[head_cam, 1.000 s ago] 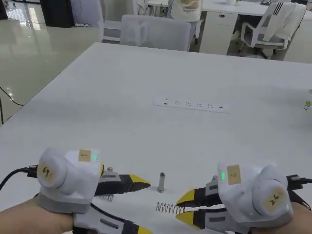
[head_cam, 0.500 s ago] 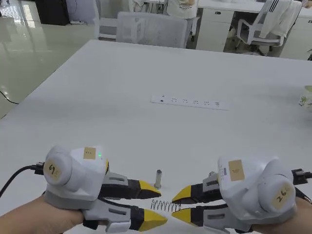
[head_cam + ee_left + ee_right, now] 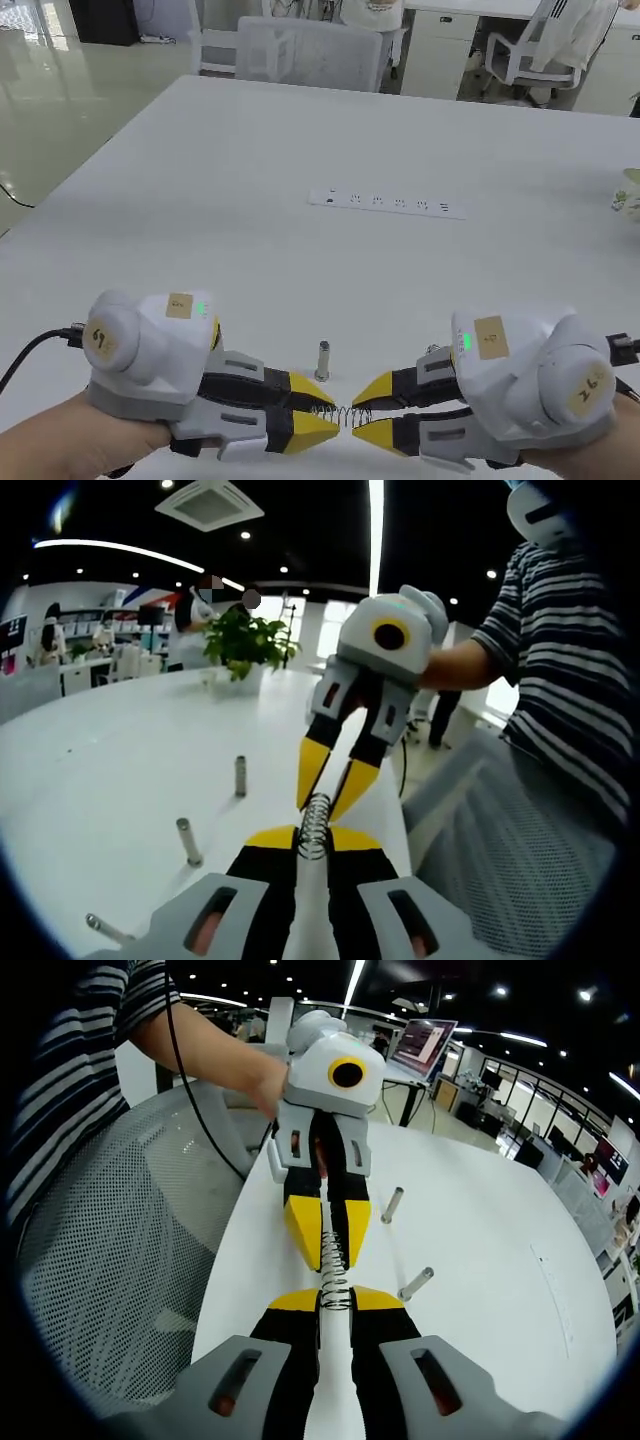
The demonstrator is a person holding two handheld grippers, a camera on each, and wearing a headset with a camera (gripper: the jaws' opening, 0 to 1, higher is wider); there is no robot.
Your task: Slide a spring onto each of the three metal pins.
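Spring seemingly bridges facing left tool, right tool.

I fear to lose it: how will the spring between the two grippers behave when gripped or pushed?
The spring is thin open wire coils, so probably light and easily bent or squashed. Being round, it may roll on the smooth table or slip out of narrow jaws.

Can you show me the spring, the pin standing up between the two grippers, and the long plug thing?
spring (image 3: 335, 412): head view, on its middle coils.
pin (image 3: 322, 360): head view, on its upright shaft.
power strip (image 3: 385, 203): head view, on its top face.
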